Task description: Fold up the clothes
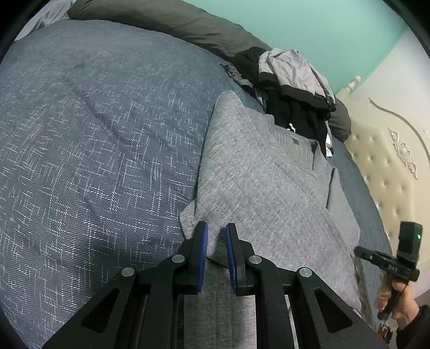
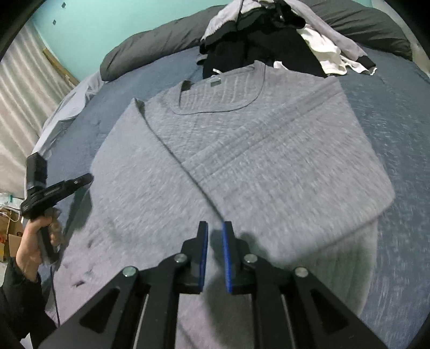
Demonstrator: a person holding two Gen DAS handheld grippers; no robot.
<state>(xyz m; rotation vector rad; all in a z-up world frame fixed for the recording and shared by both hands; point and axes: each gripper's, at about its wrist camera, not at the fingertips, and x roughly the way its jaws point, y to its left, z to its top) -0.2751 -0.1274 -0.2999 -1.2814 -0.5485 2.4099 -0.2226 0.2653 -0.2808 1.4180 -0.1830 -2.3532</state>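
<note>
Right wrist view: sleeve-folded sweater (image 2: 242, 150) lies ahead of nearly closed, empty jaws; next, grab the hem.

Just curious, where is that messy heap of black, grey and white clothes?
The heap of black, grey and white clothes lies on the blue bedspread, just beyond the grey sweater's collar, before the dark pillows.

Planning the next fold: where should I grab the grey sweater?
Take the grey sweater by its near hem, coming from the near bed edge. Both sleeves already lie folded across the chest, so the hem is the free edge to carry toward the collar.
</note>
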